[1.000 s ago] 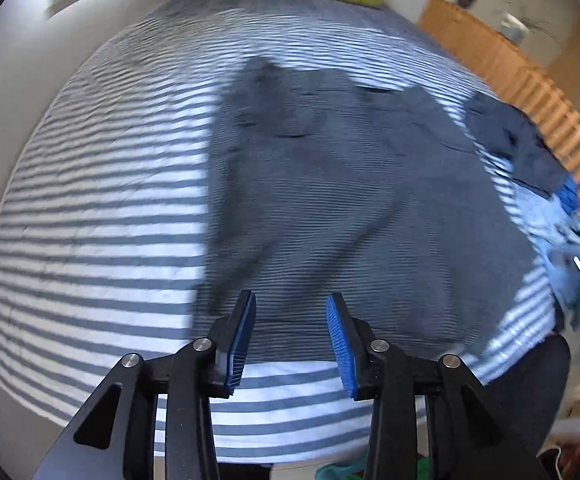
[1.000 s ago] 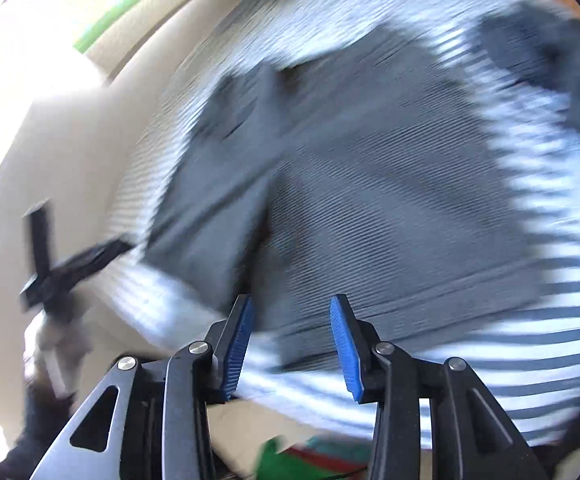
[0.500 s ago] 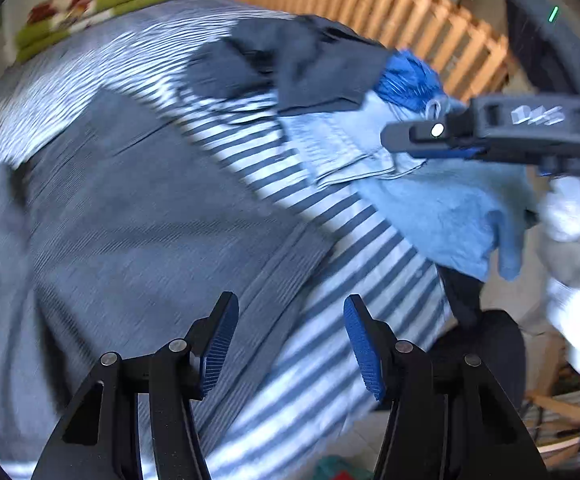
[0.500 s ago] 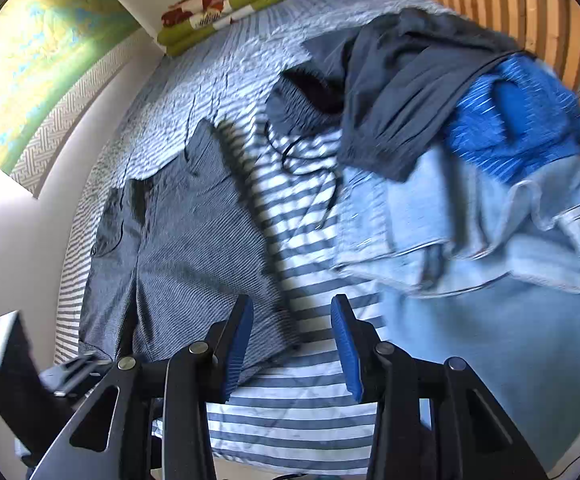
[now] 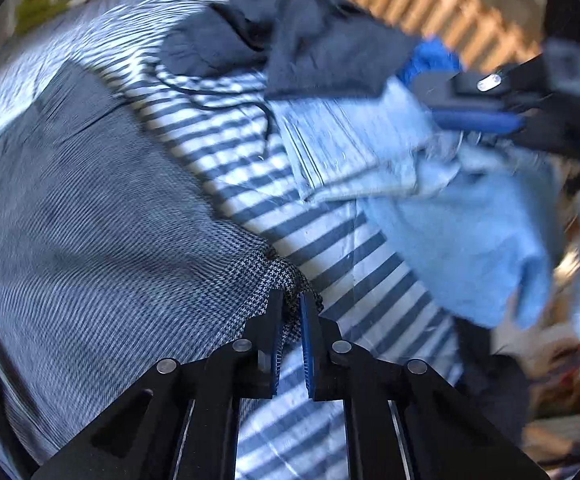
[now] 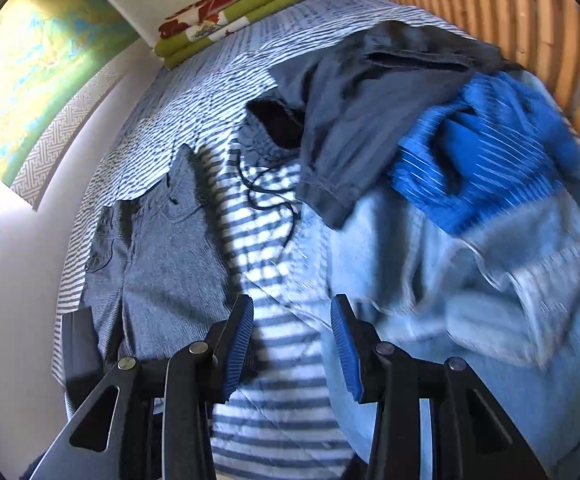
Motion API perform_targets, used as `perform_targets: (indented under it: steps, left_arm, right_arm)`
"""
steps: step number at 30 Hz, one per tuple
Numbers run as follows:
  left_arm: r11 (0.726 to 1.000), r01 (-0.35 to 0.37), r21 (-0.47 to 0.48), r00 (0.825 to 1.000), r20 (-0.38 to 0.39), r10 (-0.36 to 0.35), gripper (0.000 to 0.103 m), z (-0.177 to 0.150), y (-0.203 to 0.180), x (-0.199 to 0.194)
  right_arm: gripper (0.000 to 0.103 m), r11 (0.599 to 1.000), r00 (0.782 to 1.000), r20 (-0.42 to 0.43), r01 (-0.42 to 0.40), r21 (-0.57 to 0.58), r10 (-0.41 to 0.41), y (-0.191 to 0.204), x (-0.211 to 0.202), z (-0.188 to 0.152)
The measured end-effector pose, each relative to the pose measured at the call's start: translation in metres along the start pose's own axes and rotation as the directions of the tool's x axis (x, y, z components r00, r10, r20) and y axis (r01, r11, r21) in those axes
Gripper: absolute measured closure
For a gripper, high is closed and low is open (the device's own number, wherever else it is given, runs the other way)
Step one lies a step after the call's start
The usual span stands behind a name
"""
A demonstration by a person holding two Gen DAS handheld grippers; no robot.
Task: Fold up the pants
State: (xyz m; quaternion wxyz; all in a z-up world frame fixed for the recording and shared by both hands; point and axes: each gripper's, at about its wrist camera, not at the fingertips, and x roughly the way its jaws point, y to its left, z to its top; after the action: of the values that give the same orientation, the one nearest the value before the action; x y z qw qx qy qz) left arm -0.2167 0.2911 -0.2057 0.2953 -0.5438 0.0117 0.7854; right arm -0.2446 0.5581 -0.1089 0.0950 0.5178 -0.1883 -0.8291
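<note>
Since 0.5 s ago the left gripper (image 5: 291,312) has gone from spread wide above the bed to clamped on a corner of the grey pants (image 5: 89,220); its blue pads pinch the houndstooth-weave hem at the garment's near right corner. The pants lie spread flat on the striped bedsheet (image 5: 342,248), toward its left side and the wall in the right wrist view. The right gripper (image 6: 292,316) holds nothing, jaws spread, hovering over bare sheet between the pants and the light blue garments (image 6: 470,280). Beyond these: a dark navy garment (image 6: 370,100) with drawstring, a bright blue striped piece (image 6: 490,152), folded green-and-red blankets (image 6: 225,12), wooden slats (image 6: 510,20). No legible writing or labels in either view.
</note>
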Motion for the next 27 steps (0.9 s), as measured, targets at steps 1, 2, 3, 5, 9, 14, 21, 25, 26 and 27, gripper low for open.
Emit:
perform_targets:
  steps: [1, 2, 3, 5, 9, 14, 21, 25, 26, 27]
  left_arm:
    - [0.999, 0.025, -0.024, 1.000, 0.018, -0.025, 0.095, -0.002, 0.005, -0.010]
    - [0.998, 0.051, -0.048, 0.998, 0.040, -0.049, 0.095, -0.005, 0.009, -0.022]
    - [0.995, 0.072, -0.067, 0.996, 0.061, -0.068, 0.095, -0.008, 0.013, -0.032]
    - [0.990, 0.101, -0.100, 0.991, 0.101, -0.091, 0.095, -0.012, 0.022, -0.050]
    - [0.979, 0.146, -0.141, 0.983, 0.134, -0.127, 0.095, -0.019, 0.037, -0.074]
    - [0.976, 0.166, -0.144, 0.978, 0.149, -0.144, 0.095, -0.021, 0.046, -0.084]
    - [0.974, 0.186, -0.132, 0.973, 0.165, -0.164, 0.095, -0.020, 0.051, -0.091]
    - [0.969, 0.210, -0.132, 0.966, 0.182, -0.185, 0.095, -0.021, 0.056, -0.097]
    - [0.967, 0.217, -0.135, 0.964, 0.185, -0.190, 0.095, -0.022, 0.058, -0.099]
    - [0.965, 0.221, -0.138, 0.963, 0.190, -0.193, 0.096, -0.023, 0.061, -0.101]
  right_arm:
    - [0.066, 1.000, 1.000, -0.003, -0.008, -0.013, 0.008, 0.006, 0.005, 0.005]
    - [0.066, 0.999, 1.000, -0.009, -0.019, -0.030, 0.019, 0.013, 0.011, 0.010]
    - [0.066, 0.998, 0.999, -0.017, -0.036, -0.044, 0.035, 0.021, 0.019, 0.017]
    - [0.066, 0.996, 0.998, -0.032, -0.064, -0.061, 0.062, 0.033, 0.035, 0.030]
    - [0.064, 0.992, 0.996, -0.062, -0.063, -0.105, 0.057, 0.064, 0.078, 0.058]
    - [0.063, 0.990, 0.990, -0.119, -0.088, -0.111, 0.075, 0.094, 0.130, 0.096]
    - [0.057, 0.986, 0.969, -0.220, -0.132, -0.098, 0.108, 0.120, 0.199, 0.128]
    - [0.077, 0.986, 0.970, -0.232, -0.101, -0.134, 0.068, 0.134, 0.214, 0.129]
    - [0.099, 0.987, 0.973, -0.229, -0.070, -0.146, 0.036, 0.137, 0.216, 0.129]
    - [0.100, 0.988, 0.976, -0.218, -0.039, -0.149, 0.006, 0.140, 0.216, 0.129]
